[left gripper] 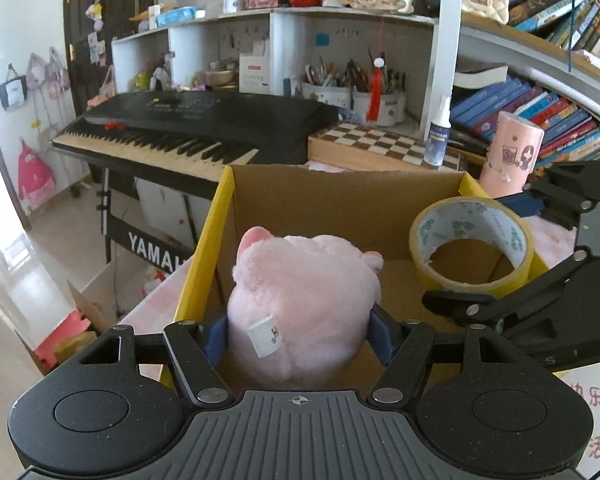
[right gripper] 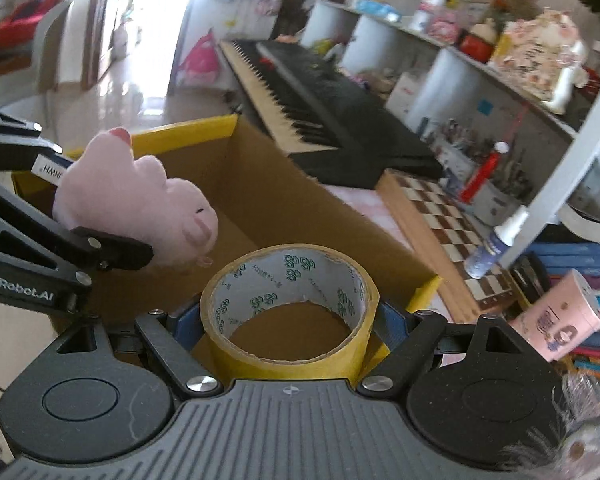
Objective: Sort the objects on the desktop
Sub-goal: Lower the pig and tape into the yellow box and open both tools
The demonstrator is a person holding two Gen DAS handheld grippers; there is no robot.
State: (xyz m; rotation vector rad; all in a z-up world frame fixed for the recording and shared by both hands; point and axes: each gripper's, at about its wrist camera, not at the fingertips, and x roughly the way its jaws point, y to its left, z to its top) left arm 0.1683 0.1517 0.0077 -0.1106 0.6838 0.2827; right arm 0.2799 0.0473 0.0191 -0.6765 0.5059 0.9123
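Daylight fills both views, strongest from the left side of the room. In the left wrist view the floor [left gripper: 4, 264] at the left edge is washed out to white, and in the right wrist view a doorway [right gripper: 148, 12] blazes and throws glare on the shiny floor. The left wrist view is sharp throughout. The right wrist view is smeared with motion blur, worst on the shelves [right gripper: 452, 52] and keyboard [right gripper: 320, 108]. Both views bend straight lines strongly toward the edges, and the corners go dark. Shadows are soft, deepest inside the cardboard box [left gripper: 340, 208].
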